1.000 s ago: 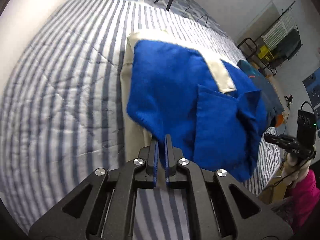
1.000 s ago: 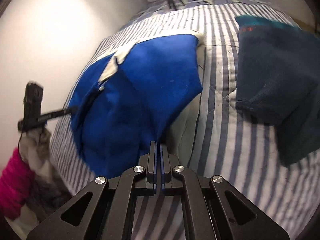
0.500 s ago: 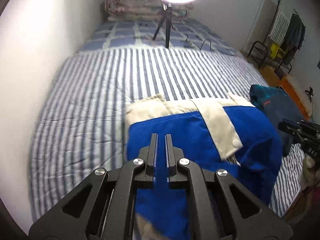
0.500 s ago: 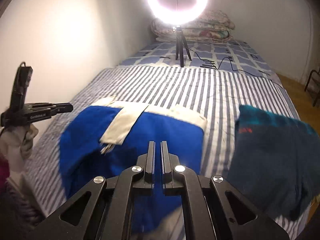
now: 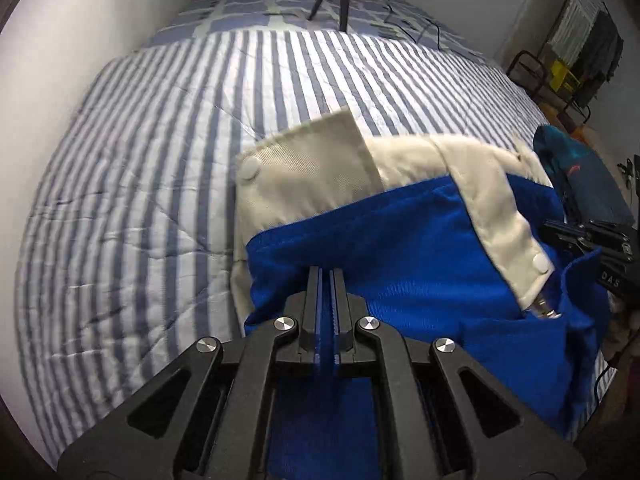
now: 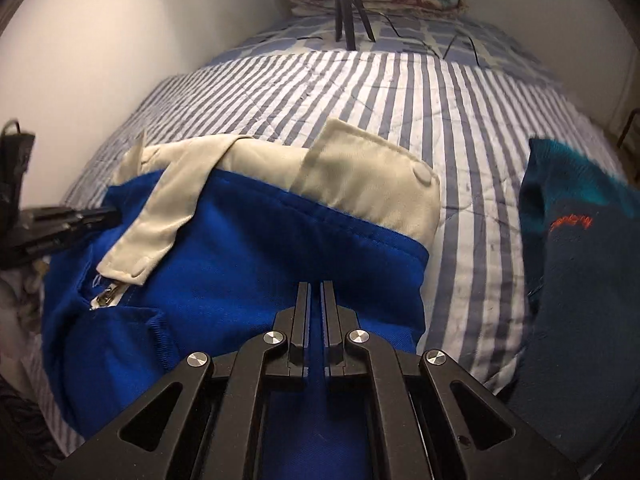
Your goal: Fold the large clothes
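Blue-and-cream cotton jacket (image 5: 400, 264) lies half-folded on the striped bed quilt (image 5: 140, 168), its blue cloth pinched in both our left tongs (image 5: 326, 276) and right tongs (image 6: 316, 290), and uneven pulling could, we judge, skew the fold.

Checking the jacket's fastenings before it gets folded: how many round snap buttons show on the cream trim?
2. One snap sits on the cream corner flap lying on the striped bed; the other snap is at the end of the cream strip crossing the blue fabric. More may be hidden in folds.
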A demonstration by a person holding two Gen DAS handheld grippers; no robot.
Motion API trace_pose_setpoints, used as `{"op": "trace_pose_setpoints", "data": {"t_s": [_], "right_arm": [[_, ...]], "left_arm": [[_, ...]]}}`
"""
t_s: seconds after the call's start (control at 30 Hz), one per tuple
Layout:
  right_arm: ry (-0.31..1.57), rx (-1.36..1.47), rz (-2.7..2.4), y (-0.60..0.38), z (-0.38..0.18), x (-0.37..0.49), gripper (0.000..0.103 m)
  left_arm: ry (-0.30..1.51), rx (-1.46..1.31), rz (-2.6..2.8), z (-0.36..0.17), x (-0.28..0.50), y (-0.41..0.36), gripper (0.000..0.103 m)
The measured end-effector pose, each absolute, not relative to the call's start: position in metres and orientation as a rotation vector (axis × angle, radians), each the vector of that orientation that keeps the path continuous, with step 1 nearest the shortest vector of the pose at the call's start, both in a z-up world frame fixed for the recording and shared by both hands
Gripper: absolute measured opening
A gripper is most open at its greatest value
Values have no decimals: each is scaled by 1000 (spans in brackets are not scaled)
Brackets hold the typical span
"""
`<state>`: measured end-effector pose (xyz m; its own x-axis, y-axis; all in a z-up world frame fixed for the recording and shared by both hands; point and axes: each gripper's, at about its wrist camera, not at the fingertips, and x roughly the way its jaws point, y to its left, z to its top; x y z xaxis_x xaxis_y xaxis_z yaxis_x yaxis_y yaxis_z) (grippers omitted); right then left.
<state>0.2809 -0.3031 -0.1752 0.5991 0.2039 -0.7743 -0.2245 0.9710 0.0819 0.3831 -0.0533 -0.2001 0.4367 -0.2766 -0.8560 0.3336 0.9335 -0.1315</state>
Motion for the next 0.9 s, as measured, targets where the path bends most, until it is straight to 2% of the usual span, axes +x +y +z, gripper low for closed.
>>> {"op": "trace_pose_setpoints", "data": {"t_s": [0.2,0.33,0.5,0.53,0.63,0.7,0.77,0.8,0.83,0.9], "right_arm": [[782,51,269,-323,-124,236,3],[708,56,434,-308,-105,200,3],[762,-67,426,-273,-130,205,3],[774,-65,408,-274,-136,209,3],[850,-86,315,-283,-164,229,3],[932,-45,294,-295,-188,239,3],[925,37,311,-306,-192,238,3],[943,50,310,-307,-189,238,3],[956,49,309,-309,-183,236,4],[932,63,324,-316,-169,226,8]], "left_arm": [[933,38,-473,-156,336,-49,4],[950,38,-556,-160,313,-64,4],[1002,151,-537,-193,302,-88,4],[996,177,-529,-199,302,-89,9],[941,261,-525,-211,290,-91,11],[958,240,-533,-210,288,-87,12],[985,199,-545,-206,289,-78,14],[1001,155,-557,-201,291,-67,20],[997,118,-551,-195,293,-57,31],[968,29,-517,-182,300,-33,45]]}}
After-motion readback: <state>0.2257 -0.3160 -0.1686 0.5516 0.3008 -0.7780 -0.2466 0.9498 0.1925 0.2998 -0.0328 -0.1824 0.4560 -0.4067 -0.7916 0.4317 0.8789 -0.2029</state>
